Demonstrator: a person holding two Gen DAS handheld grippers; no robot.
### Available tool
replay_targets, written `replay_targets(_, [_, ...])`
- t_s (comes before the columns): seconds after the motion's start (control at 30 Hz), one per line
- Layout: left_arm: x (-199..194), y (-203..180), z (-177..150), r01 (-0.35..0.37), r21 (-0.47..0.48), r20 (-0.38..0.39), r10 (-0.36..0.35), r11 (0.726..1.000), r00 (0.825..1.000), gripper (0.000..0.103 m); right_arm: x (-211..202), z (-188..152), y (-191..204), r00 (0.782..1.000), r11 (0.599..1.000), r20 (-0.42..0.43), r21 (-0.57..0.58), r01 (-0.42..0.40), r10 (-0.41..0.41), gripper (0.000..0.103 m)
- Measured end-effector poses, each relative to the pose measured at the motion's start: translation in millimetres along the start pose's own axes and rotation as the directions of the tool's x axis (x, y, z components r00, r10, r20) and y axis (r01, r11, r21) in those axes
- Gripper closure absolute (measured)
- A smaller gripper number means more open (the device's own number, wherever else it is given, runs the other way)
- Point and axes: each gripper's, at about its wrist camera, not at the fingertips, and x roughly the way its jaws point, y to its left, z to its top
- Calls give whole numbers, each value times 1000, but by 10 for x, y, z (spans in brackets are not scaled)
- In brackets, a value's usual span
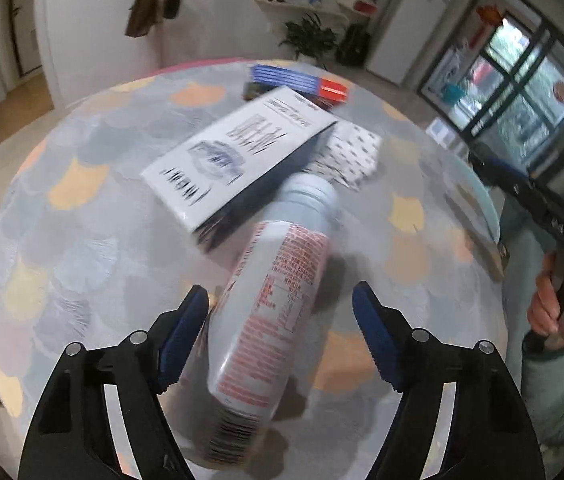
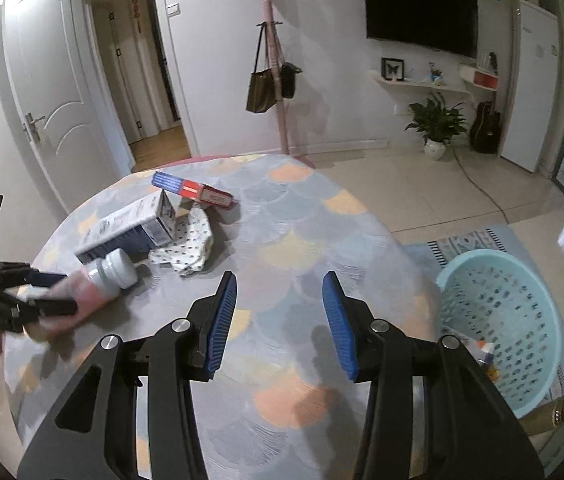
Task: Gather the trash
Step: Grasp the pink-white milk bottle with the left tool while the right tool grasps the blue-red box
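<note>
Blue ribbed pads of the left gripper (image 1: 280, 332) stand either side of a white bottle (image 1: 274, 320) with red print, which lies on its side on the round table (image 1: 82, 248). In the left wrist view the left pad is at the bottle's wall, perhaps touching; the right pad stands clearly apart from it, so the jaws are still parted and the bottle is not clamped. The bottle's capped end points away, toward a white carton (image 1: 238, 156), a spotted crumpled wrapper (image 1: 352, 152) just beyond it, and a blue-and-red box (image 1: 302, 84) farther back. A hand (image 1: 554, 300) at the right edge holds the other tool.

In the right wrist view the right gripper (image 2: 280, 320) hovers over bare tablecloth with its jaws at a middling gap and nothing between them. The left tool (image 2: 22, 304) is at the far left, around the bottle (image 2: 94, 284). A pale green perforated basket (image 2: 498, 320) sits on the floor beside the table, with some scraps already in it.

To do this grasp well, I judge the jaws should centre on the bottle's body, square to its long axis, and close firmly before lifting, since a smooth round bottle can roll or squirt out sideways. The basket looks like the place to carry it.
</note>
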Motion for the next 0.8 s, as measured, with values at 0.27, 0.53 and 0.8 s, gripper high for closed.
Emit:
replay_targets(0.27, [170, -233, -95, -173, 17, 48, 172, 985, 984, 52, 305, 222, 330, 995, 993, -36, -67, -94, 92, 61])
replay_targets(0.53, [65, -137, -370, -28, -105, 163, 45, 994, 986, 55, 740, 522, 549, 994, 987, -41, -122, -103, 98, 57])
replay_targets(0.8, [120, -172, -437, 41, -135, 208, -12, 990, 978, 55, 1215, 658, 764, 999, 950, -50, -311, -16, 0, 39])
